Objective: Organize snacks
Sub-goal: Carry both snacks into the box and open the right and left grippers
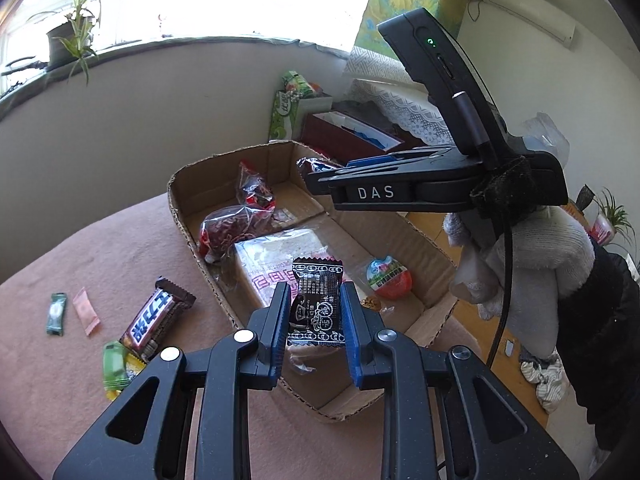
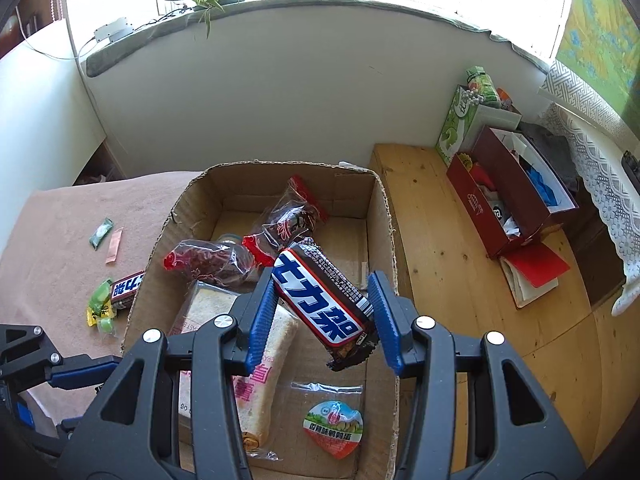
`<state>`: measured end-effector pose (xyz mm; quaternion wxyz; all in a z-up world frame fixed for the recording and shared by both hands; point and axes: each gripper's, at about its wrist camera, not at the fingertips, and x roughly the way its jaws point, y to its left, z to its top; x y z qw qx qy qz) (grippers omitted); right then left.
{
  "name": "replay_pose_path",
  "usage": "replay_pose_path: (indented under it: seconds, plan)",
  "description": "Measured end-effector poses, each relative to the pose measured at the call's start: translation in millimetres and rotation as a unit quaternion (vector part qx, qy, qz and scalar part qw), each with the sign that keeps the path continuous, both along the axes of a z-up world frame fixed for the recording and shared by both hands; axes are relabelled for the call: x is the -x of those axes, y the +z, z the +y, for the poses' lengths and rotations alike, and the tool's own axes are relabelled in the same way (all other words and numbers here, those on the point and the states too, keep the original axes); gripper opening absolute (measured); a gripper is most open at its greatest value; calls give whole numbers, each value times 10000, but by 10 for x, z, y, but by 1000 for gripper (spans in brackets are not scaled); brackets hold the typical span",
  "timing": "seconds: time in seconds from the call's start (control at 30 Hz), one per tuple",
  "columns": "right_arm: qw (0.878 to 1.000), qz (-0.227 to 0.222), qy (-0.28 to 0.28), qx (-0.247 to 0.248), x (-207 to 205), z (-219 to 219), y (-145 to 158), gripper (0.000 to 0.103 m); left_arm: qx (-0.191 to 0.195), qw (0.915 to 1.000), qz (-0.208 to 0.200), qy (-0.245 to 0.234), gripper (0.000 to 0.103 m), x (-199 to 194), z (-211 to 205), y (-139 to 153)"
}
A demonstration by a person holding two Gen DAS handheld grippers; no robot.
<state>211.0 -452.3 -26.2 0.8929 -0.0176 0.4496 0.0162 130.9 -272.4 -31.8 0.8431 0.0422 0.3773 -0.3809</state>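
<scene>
Okay: left gripper [image 1: 316, 314] pinches glossy black crinkle-edged snack packet [image 1: 316, 304] above corrugated cardboard box [image 2: 384, 216]; right gripper [image 2: 320, 312], jaws spread, loosely cradles shiny rectangular chocolate bar [image 2: 324, 304] over box.

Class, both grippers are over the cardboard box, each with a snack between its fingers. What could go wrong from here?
1. The right gripper touches the Snickers bar with only one finger; tilted, it may slip early.
2. The left gripper holds the black packet over the bread near the cardboard box wall; it could bounce out.
</scene>
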Motion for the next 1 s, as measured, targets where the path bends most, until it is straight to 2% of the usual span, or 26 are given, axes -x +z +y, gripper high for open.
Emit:
replay_pose_path:
  seconds: [0.53,0.6,0.67,0.77,0.93,1.0]
  plan:
    - [9998,139,36,-119,-143,-50,-119,49,-59,9999,-22,-111,24,-4,-143,-4]
    - [9999,121,27,-93,-147,-46,-100,50,-56,9999,-28,-102,32,-27,-172,-18]
    - [9999,102,28,-48,-141,-35,-87,54,-50,9999,-41,-100,36,-18,-174,-7]
    - [10000,55,23,5,-126,-19,-66,66,-57,9999,-66,-105,36,-10,-172,8]
    - [10000,11,-5,52,-103,6,-30,70,-33,9999,-84,-89,37,28,-117,54]
    - [10000,-23,-27,71,-82,17,-11,75,-25,9999,-98,-77,37,55,-86,73]
